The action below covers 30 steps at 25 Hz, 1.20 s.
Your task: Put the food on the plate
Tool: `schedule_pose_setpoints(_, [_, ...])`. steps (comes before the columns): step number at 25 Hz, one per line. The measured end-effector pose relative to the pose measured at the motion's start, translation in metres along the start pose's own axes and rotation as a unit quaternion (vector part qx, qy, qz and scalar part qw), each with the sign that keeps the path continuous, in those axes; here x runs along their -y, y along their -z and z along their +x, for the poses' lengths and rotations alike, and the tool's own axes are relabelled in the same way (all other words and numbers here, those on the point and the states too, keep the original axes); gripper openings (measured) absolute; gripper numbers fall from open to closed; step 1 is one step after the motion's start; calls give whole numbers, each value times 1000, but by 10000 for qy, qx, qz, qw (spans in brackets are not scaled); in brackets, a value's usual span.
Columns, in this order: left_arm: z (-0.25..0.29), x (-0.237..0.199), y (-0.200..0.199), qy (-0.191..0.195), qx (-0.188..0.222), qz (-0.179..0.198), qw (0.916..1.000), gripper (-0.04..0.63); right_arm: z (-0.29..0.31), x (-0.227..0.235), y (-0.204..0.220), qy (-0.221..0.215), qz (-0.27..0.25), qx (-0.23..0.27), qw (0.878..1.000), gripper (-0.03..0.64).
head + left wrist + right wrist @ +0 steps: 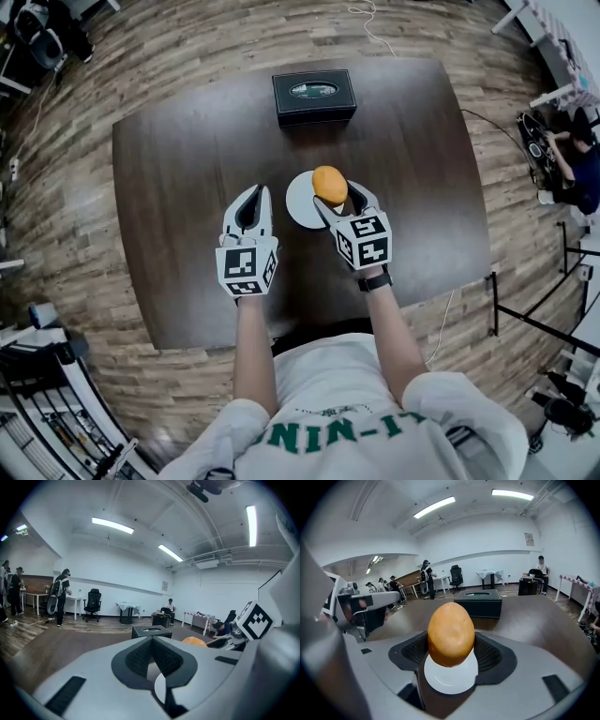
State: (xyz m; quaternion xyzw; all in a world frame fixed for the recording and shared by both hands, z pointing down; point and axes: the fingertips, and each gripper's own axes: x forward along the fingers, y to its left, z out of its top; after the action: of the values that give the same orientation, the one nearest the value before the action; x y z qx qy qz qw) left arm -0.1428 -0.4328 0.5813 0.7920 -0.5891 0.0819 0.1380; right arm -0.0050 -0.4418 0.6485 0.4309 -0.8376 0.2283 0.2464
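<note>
An orange-brown, egg-shaped piece of food [329, 184] is held above the small white plate [298, 204] at the middle of the dark table. My right gripper [331, 194] is shut on it, its pads pressing both sides. In the right gripper view the food [451, 633] hangs over the plate [451, 679], not touching it. My left gripper [251, 195] rests just left of the plate, shut with nothing in it. In the left gripper view a sliver of the plate [160, 689] shows under its jaws, and the food [194, 641] peeks out at right.
A black box [314, 96] stands at the table's far edge, behind the plate. The dark table [178, 178] has its edges all round over a wooden floor. People, desks and chairs stand far off in the room.
</note>
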Motion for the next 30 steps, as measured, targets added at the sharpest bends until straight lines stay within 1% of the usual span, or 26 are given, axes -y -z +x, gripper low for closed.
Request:
schedule_pose_setpoints(16, [18, -13, 33, 59, -151, -180, 9997, 14, 59, -5, 55, -87, -23, -741, 9972, 319])
schedule_pose_setpoints(26, [17, -12, 46, 69, -269, -318, 9991, 14, 75, -1, 87, 29, 95, -1130, 9935, 319])
schedule_pose_setpoints(30, [18, -11, 53, 86, -338, -315, 9989, 14, 77, 0, 90, 74, 110, -1173, 9930, 319])
